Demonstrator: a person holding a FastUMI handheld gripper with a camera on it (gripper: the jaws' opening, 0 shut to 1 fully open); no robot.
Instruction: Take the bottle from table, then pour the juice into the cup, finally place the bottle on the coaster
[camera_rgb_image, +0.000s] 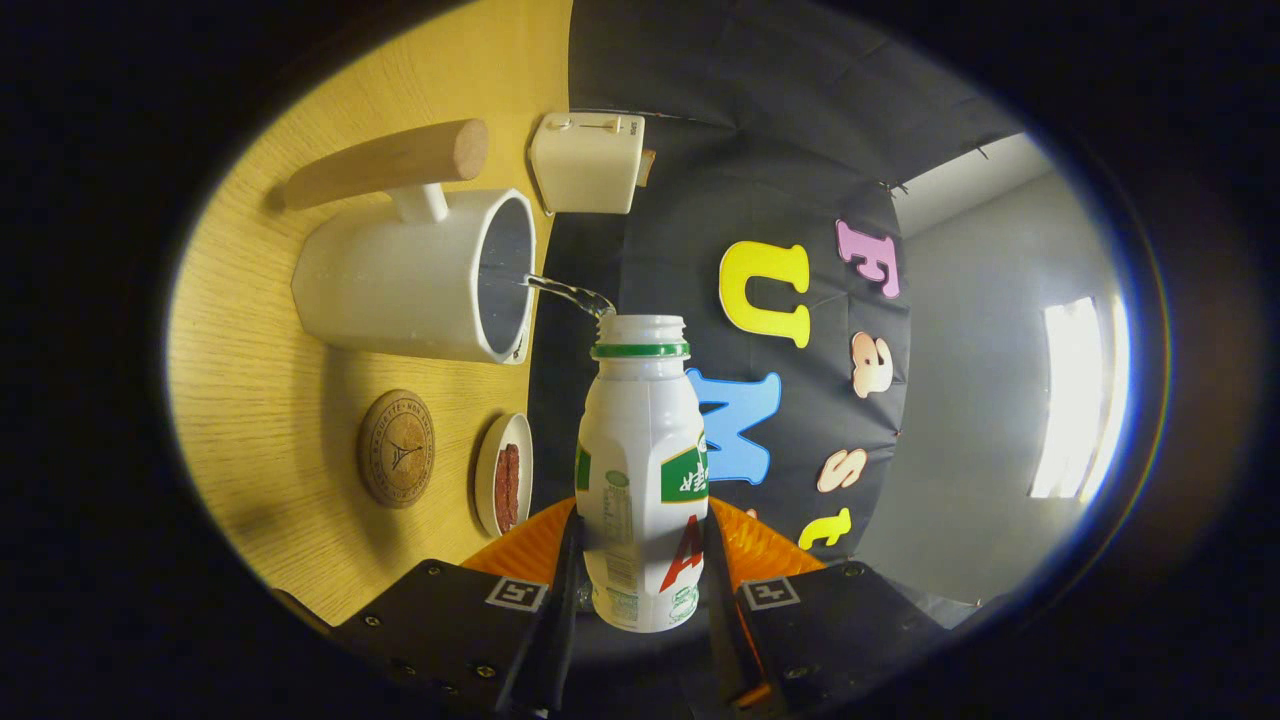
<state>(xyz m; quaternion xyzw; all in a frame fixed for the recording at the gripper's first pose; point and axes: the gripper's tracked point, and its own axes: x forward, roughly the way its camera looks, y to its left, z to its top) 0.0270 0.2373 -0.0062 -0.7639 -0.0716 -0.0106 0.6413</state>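
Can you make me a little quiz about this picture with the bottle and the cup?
1. True or false: the cap is on the bottle.
2. What are the gripper fingers doing? A) spread wide over the coaster B) pressing on both sides of the bottle C) holding the cup's handle
3. Fill in: a thin stream of liquid runs from the bottle's mouth into the white ____.

Key
1. False: the mouth is open and there is no cap on it.
2. B: the bottle sits between the fingers, tipped toward the cup.
3. Cup: the one with the wooden handle, next to the round coaster on the table.
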